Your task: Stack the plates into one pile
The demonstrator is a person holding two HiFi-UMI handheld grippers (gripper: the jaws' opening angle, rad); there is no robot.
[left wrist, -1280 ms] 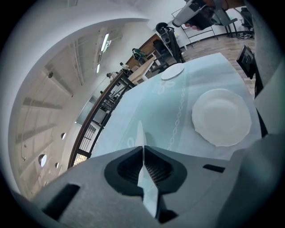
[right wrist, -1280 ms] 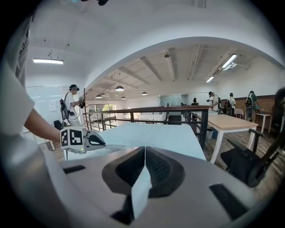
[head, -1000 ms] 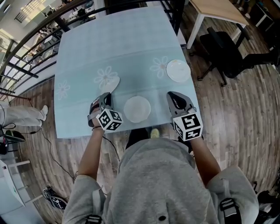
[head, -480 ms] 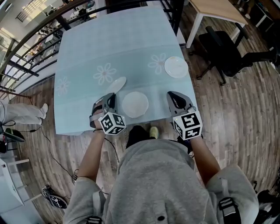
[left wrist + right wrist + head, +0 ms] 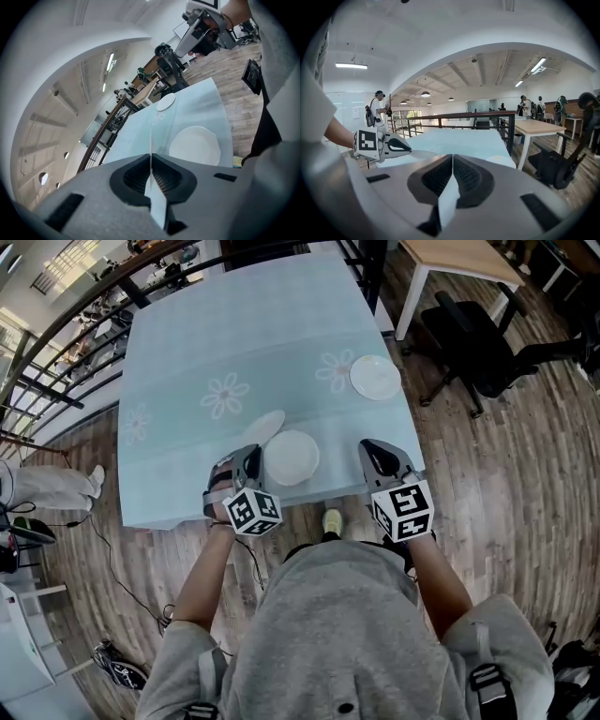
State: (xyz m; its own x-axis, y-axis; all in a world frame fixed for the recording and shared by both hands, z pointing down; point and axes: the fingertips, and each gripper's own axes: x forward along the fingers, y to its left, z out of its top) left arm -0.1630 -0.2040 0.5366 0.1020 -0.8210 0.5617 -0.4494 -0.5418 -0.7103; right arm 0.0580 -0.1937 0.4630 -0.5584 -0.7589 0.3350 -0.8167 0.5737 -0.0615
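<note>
Head view is taken up by a rectangular table draped in a pale blue tablecloth, smooth, faintly checked and printed with white daisy outlines. Its near edge is met by the person's grey sweatshirt. Its right edge is bordered by a plank wood floor, where a black office chair is parked apart from the cloth. A dark metal railing is seen beyond the far left side. Broad open cloth is left across the far half of the table.

Three round white plates are seen, all thin, matte and shallow. The near plate is laid flat close to the near edge, between the two grippers. The far plate is set flat close to the right edge, well apart from the near plate. The held plate is gripped at its near rim by the left gripper, whose jaws are clenched on it. It is tilted above the cloth just beside the far left rim of the near plate; whether the two touch cannot be told. In the left gripper view it is seen edge-on as a thin pale line pinched between ribbed black pads.

The right gripper is held over the near right corner of the cloth, its jaws pressed together with nothing between them. A strip of open cloth is left between it and the near plate.
</note>
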